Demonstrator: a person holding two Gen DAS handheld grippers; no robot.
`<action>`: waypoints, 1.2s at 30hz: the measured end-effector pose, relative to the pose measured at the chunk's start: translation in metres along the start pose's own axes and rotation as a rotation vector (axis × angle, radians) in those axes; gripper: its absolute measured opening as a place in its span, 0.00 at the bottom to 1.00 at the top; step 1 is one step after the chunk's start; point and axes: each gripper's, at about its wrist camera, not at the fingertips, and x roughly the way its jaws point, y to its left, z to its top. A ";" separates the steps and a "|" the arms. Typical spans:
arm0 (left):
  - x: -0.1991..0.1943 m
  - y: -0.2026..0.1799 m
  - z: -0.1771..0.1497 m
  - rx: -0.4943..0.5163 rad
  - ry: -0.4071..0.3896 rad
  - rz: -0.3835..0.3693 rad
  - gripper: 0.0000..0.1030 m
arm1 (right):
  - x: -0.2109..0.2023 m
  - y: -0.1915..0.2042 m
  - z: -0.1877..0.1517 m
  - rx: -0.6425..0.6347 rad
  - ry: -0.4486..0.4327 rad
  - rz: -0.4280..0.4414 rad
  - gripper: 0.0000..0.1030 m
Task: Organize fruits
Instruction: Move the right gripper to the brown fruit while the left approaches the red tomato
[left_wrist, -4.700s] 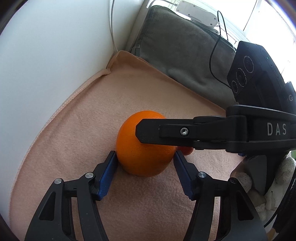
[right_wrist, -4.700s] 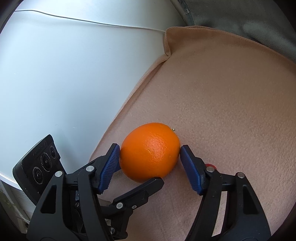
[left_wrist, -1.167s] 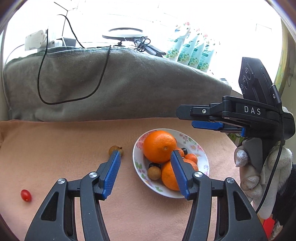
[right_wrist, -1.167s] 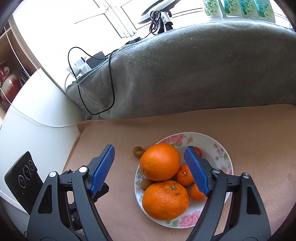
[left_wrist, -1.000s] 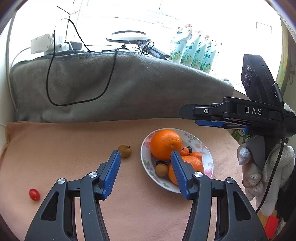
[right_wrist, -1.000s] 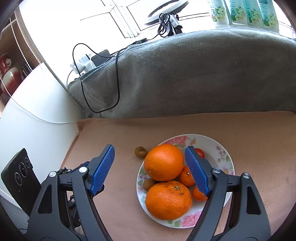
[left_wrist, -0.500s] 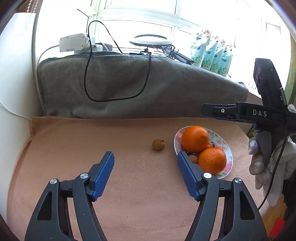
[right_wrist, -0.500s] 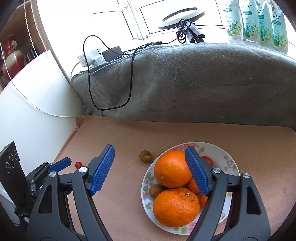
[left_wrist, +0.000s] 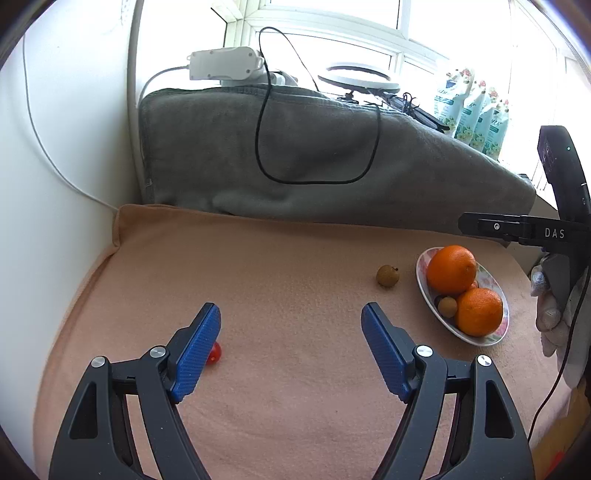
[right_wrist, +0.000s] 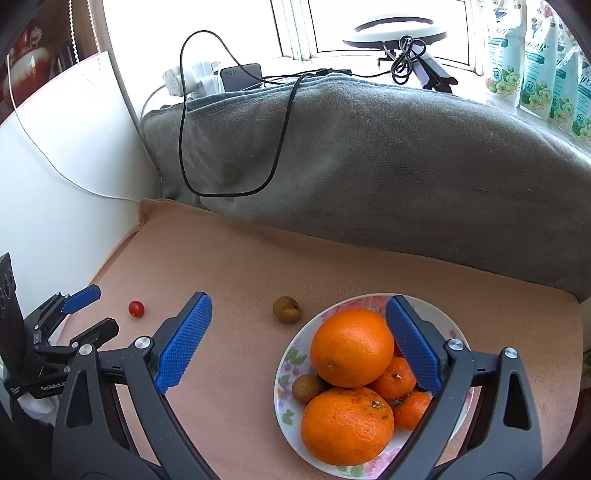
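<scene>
The left tongs (left_wrist: 290, 321) hang spread and empty low over the left part of the peach blanket (left_wrist: 295, 266); their jaws have just been opening, with nothing between them. The cherry tomato (left_wrist: 213, 352) lies just beside the left jaw, half hidden behind its blue pad, near the blanket's left edge. If the tongs come down as they stand, the pad could land on the tomato instead of straddling it, and a fruit so small and soft would likely burst or squirt sideways off the left edge, toward the white wall (left_wrist: 55, 184). Too hard a pinch would split it as well.

Further right, the small brown fruit (right_wrist: 287, 309) sits alone on the blanket, just beside the rim of the floral plate (right_wrist: 290, 360) but apart from it. Being round, it would probably roll if a jaw nudged it.

The plate, near the blanket's right edge, already carries a crowded heap: a large orange (right_wrist: 351, 347) resting on a second orange (right_wrist: 345, 424), small tangerines and another brown fruit (right_wrist: 307, 387). The right tongs (right_wrist: 299, 343) hover spread over it, their jaws also having just opened, gripping nothing; the right pad is close beside the top orange. A knock there, or another fruit dropped on carelessly, could tip that orange off the pile and over the rim. The soft blanket may also let the plate tilt under a push
</scene>
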 end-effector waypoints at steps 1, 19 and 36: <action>-0.001 0.005 -0.002 -0.008 0.002 0.008 0.77 | 0.003 0.001 0.001 -0.001 0.008 0.001 0.94; 0.006 0.065 -0.034 -0.086 0.064 0.041 0.67 | 0.052 0.042 0.002 -0.225 0.132 0.004 0.76; 0.029 0.072 -0.036 -0.127 0.107 -0.002 0.49 | 0.102 0.048 -0.008 -0.337 0.267 -0.046 0.48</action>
